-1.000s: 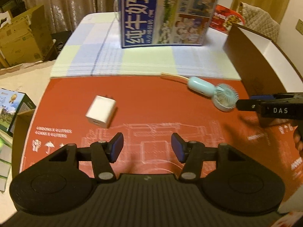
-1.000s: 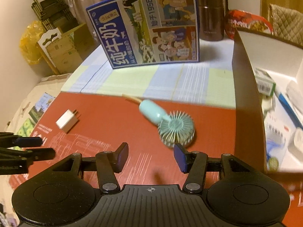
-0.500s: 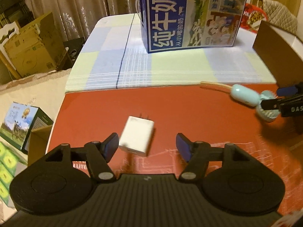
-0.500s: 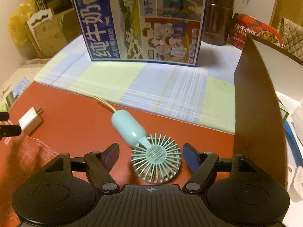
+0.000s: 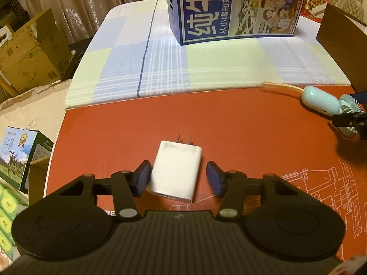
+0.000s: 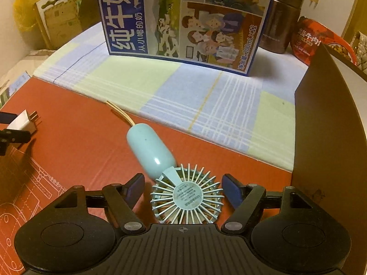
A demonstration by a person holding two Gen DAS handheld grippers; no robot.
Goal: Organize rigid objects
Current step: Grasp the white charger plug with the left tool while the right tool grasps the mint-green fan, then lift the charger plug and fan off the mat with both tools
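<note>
So our left gripper point(image 5: 176, 180) had its jaws about half open and had just been closing in on the white charger point(image 5: 175, 170); the left pad looked like it was touching the charger's side, the right pad still had a gap, so no real grip yet. Our right gripper point(image 6: 182, 191) was spread wider around the head of the little teal fan point(image 6: 187, 198), having just opened up to fit it, and we couldn't see either pad pressing on the cage. Both things were still lying flat on the red mat point(image 5: 229, 119), well apart from each other. The brown box point(image 6: 330, 123) sat just beside the fan on the right. Our read: nothing from this pair had been put away, both pickups and drop-offs were left.
</note>
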